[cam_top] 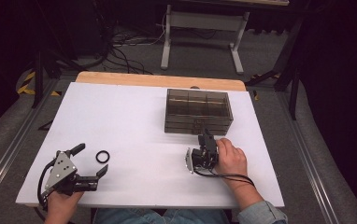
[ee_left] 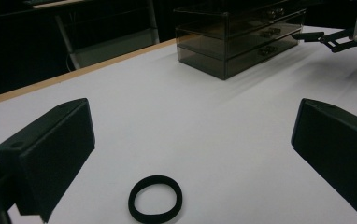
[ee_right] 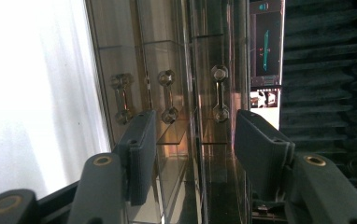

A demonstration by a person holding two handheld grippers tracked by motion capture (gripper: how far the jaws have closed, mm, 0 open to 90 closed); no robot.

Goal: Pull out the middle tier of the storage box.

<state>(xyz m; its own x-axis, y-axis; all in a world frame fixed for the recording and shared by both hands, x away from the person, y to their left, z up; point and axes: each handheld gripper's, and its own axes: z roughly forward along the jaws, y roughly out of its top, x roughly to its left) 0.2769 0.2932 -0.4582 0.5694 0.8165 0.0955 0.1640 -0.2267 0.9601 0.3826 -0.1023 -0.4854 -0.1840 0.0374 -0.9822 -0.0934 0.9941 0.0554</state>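
The smoky clear drawer box stands toward the far right of the white table top, its three drawer fronts facing the person; each front carries a small metal handle, seen turned on its side in the right gripper view. The right gripper sits rolled on its side just before the drawers, jaws half apart with nothing pressed between the pads; one handle lies ahead of the gap. To do this step well, I judge the jaws should centre on a single handle, go in square to the front, close on its bar and pull straight back, since a skewed tug could slide the light box or jam the drawer. The black ring lies flat on the near left of the table, between and just ahead of the wide-open jaws of the left gripper, untouched. The table has a wooden far edge; beyond it are grey floor, loose cables and a white desk frame against dark surroundings.
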